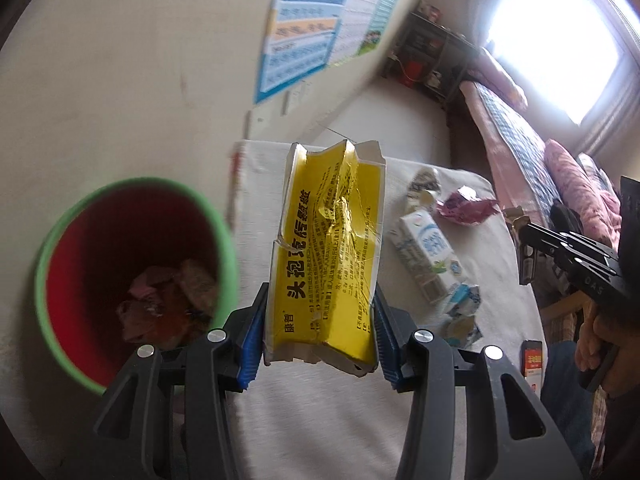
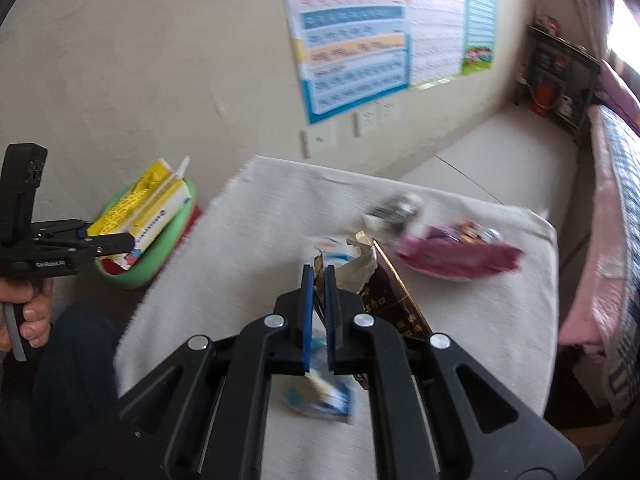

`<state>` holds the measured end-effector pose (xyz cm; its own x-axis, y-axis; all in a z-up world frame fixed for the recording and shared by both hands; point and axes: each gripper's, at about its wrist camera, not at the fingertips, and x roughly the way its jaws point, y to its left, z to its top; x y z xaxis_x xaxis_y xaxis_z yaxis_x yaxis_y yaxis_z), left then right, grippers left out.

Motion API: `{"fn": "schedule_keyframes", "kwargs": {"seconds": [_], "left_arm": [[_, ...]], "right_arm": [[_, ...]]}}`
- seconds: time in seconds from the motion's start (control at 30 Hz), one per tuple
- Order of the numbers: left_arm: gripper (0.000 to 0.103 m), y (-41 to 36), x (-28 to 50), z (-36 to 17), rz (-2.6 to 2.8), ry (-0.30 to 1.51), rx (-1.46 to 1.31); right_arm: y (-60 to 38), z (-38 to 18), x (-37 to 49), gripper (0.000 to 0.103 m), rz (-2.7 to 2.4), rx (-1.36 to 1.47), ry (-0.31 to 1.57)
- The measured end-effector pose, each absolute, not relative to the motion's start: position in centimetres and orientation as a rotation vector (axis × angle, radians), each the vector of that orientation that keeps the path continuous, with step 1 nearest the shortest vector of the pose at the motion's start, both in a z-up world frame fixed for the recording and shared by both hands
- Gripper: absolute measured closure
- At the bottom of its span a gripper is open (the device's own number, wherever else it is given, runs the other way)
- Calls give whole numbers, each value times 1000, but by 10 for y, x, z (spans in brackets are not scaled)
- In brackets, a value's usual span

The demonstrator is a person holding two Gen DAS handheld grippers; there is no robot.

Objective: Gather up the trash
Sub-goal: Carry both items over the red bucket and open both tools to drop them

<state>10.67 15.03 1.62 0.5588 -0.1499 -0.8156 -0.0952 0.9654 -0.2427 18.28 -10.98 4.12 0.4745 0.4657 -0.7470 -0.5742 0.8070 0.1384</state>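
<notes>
The crumpled yellow box sits clamped in my left gripper, just beside the green-rimmed bin, so I judge this the carry-and-drop step. My right gripper is pinched tight on a torn wrapper over the cloth-covered table (carton and pink packet remain there). Next: centre the box over the bin, then let go.

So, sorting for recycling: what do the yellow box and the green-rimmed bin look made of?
Yellow box: thin printed cardboard with a glossy face, judging by its creases, dents and white torn edges. Bin: probably moulded plastic, with a smooth, matte green rim and red inside; blur leaves this less sure.
</notes>
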Motion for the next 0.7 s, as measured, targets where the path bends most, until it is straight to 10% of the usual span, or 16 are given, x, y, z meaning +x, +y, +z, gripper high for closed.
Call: {"fn": "schedule_keyframes", "kwargs": {"seconds": [0.7], "left_arm": [[58, 291, 51, 16, 175, 922, -390]], "right_arm": [[110, 58, 162, 97, 976, -239, 839]]}}
